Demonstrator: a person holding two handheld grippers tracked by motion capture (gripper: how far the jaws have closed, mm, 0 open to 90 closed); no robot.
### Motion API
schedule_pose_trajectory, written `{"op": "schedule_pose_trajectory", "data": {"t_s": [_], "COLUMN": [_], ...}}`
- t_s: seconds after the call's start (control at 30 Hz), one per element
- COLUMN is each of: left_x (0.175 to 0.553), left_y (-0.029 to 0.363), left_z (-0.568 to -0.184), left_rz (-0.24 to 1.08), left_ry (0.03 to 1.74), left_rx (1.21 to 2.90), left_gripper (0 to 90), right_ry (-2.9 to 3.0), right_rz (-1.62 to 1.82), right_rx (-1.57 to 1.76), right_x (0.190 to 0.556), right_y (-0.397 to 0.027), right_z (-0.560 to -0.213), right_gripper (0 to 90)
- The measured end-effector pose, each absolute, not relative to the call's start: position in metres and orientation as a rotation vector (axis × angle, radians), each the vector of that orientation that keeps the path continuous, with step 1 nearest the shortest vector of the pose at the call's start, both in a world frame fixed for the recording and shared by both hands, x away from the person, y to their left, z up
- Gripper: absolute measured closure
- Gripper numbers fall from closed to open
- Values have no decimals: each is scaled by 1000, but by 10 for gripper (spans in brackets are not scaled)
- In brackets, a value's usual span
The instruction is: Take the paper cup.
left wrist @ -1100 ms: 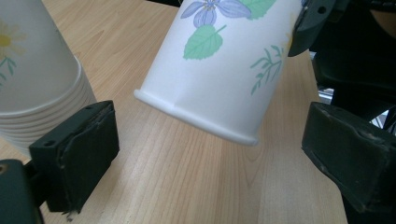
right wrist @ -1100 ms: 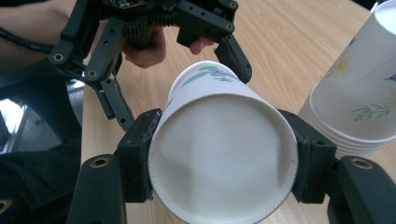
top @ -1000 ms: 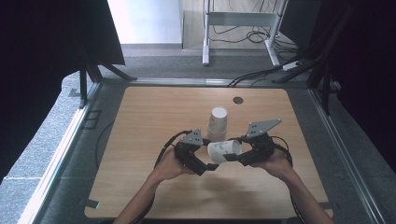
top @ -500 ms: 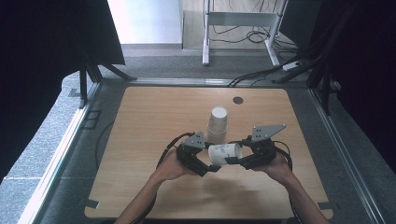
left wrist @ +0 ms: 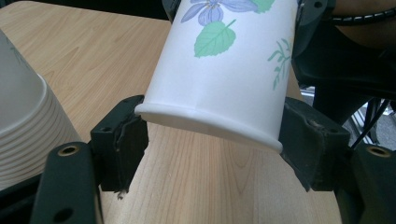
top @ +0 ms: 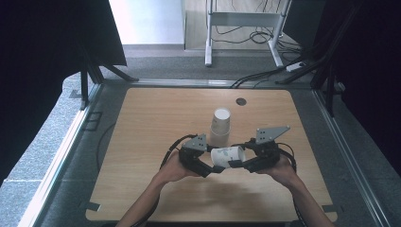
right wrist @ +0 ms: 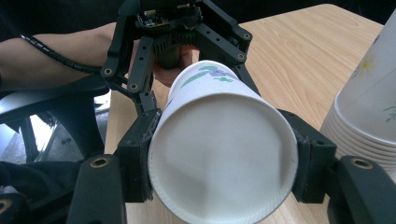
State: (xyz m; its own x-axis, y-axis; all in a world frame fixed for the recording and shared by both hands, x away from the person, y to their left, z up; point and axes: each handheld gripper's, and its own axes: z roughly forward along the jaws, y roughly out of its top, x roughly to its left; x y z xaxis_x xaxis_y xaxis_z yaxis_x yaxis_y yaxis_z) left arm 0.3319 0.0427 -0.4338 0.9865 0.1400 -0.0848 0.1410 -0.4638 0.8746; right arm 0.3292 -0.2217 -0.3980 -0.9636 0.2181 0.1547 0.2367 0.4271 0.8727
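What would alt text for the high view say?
Two hand-held grippers hold one paper cup sideways between them above a wooden table: the left gripper, whose jaws have just been closing, and the right gripper. An upside-down stack of cups stands just behind.

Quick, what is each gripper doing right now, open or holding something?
Left gripper: jaws have just been closing, now touching the flowered paper cup at its rim end.
Right gripper: shut on the same cup's other end.
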Motion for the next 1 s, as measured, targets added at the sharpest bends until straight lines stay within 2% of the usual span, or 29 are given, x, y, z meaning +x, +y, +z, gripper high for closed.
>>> {"op": "schedule_pose_trajectory", "data": {"t_s": [0.3,0.63,1.0], "left_x": [332,333,335], "left_y": [44,44,48], "left_z": [-436,-435,-426], "left_rz": [-7,-20,11], "left_ry": [182,191,205], "left_rx": [2060,2073,2173], "left_gripper": [352,387,388], "right_ry": [-2631,-2636,-2733], "right_rz": [-1597,-1579,-1540], "right_rx": [-415,-427,-454], "right_x": [332,334,334], "right_y": [-222,-222,-223], "right_z": [-399,-400,-394], "right_gripper": [367,339,207]}}
